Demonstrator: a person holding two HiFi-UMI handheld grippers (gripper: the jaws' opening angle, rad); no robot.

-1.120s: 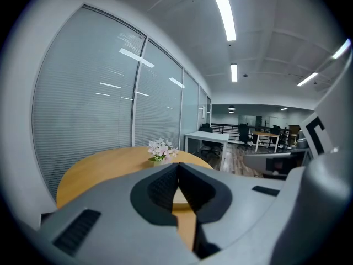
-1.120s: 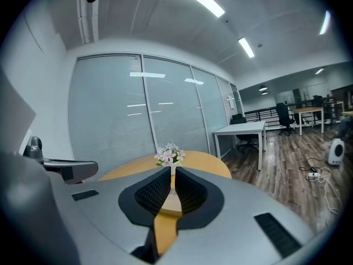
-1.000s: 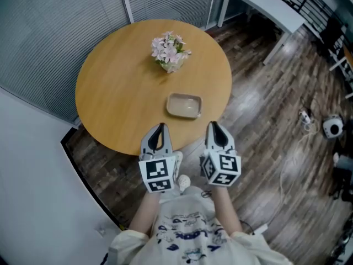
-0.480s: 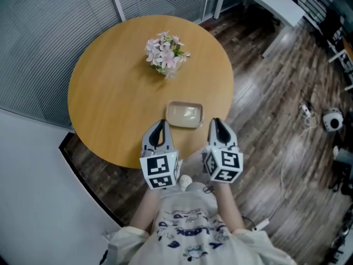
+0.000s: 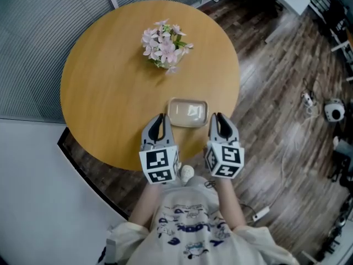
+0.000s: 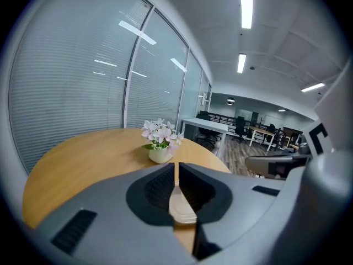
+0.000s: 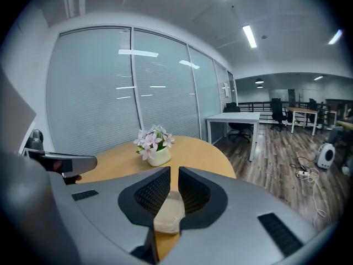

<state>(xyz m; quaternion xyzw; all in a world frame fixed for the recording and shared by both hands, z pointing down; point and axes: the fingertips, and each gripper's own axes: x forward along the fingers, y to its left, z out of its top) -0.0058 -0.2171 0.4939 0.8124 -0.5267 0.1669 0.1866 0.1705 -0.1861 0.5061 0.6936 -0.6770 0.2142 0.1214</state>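
Beside the shallow beige dish [image 5: 187, 113] on the round wooden desk [image 5: 105, 93], left gripper [image 5: 160, 118] and right gripper [image 5: 219, 117] hover, fingers together, empty.

Both grippers I'm driving wear smooth, light-grey shells. The left gripper [image 5: 160, 117] and the right gripper [image 5: 219, 116] each taper to two jaws. The jaws are lined with black ribbed pads [image 6: 158, 186] set in a dark, rounded recess. Short black slotted insets [image 7: 277, 234] mark the flanks of each shell. The left cube [image 5: 160, 166] and the right cube [image 5: 225, 161] are white, printed with black square markers. The person wears a white shirt [image 5: 185, 225] with blue print and pale sleeves [image 5: 122, 240].
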